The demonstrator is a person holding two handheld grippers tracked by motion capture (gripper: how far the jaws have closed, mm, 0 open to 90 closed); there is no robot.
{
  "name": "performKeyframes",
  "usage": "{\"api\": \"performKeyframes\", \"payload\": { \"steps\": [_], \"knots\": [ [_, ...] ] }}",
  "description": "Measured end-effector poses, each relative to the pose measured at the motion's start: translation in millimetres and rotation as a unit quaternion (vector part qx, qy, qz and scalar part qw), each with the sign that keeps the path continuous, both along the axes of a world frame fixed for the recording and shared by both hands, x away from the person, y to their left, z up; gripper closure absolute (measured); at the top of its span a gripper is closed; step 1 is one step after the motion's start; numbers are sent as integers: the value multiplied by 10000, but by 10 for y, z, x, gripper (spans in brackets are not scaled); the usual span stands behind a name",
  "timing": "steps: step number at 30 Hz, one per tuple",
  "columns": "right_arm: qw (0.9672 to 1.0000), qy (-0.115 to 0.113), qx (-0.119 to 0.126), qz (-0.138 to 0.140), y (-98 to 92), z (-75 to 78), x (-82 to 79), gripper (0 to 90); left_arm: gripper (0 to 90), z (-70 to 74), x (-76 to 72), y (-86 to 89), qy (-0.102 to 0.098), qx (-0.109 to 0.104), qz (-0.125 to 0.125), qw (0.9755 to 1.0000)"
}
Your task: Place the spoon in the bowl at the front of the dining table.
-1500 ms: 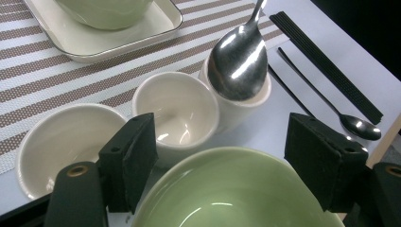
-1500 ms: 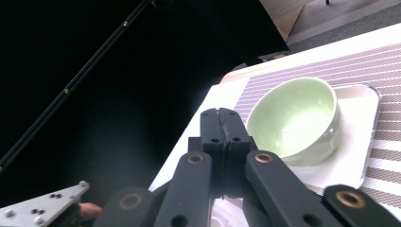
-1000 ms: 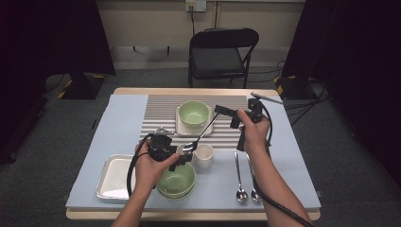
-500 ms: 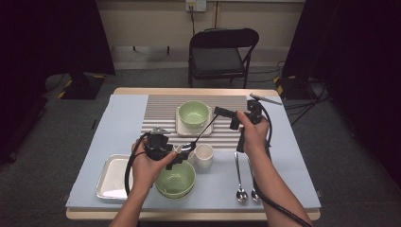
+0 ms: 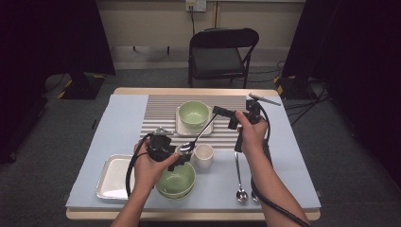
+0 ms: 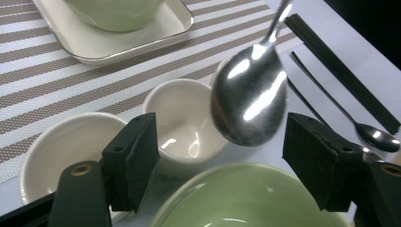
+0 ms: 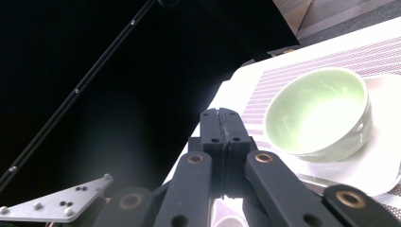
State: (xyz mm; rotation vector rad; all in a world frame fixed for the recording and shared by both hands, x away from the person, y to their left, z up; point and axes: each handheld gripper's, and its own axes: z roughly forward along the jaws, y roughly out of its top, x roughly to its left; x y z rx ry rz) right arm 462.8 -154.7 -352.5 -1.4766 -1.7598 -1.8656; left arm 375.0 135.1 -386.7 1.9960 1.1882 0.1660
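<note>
Hanging between the wide-open jaws of the left gripper (image 6: 222, 161), the spoon (image 6: 249, 94) has its bowl over the white cup (image 6: 182, 125), handle slanting up-right to the right gripper (image 5: 222, 113), clamped on its tip.

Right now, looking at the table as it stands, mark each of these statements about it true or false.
1. The right tongs grip a spoon by its handle. True.
2. The left tongs are clamped on the spoon's bowl. False: their jaws stand open, one on either side of it and clear of it.
3. A green bowl sits on a white plate on the striped mat. True.
4. The white cup lies on its side. False: it stands upright beside the nearer green bowl.
</note>
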Motion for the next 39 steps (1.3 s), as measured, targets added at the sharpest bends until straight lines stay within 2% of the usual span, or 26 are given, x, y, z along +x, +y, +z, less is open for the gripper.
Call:
{"api": "performKeyframes", "payload": {
  "steps": [5,10,18,27,28,31,39],
  "knots": [
    [10000,51,24,-5,-8,-1,-2,900,274,8,14,59,-99,42,158,9998],
    [9999,101,59,2,-15,-7,-12,900,274,14,42,121,-99,91,298,9995],
    [9999,8,35,-158,-17,11,-7,900,281,23,21,118,-64,-45,143,9999],
    [9993,-68,21,-354,-124,40,55,900,257,41,-12,191,-62,40,-11,10000],
    [9992,-70,15,-387,-139,36,64,900,256,44,-18,191,-48,-7,-18,10000],
    [9989,-59,-29,-462,-190,24,95,900,252,57,-22,220,-60,46,-27,10000],
    [9980,-57,-46,-620,-289,16,165,900,250,58,-41,272,9,6,-83,10000]
  ]
}}
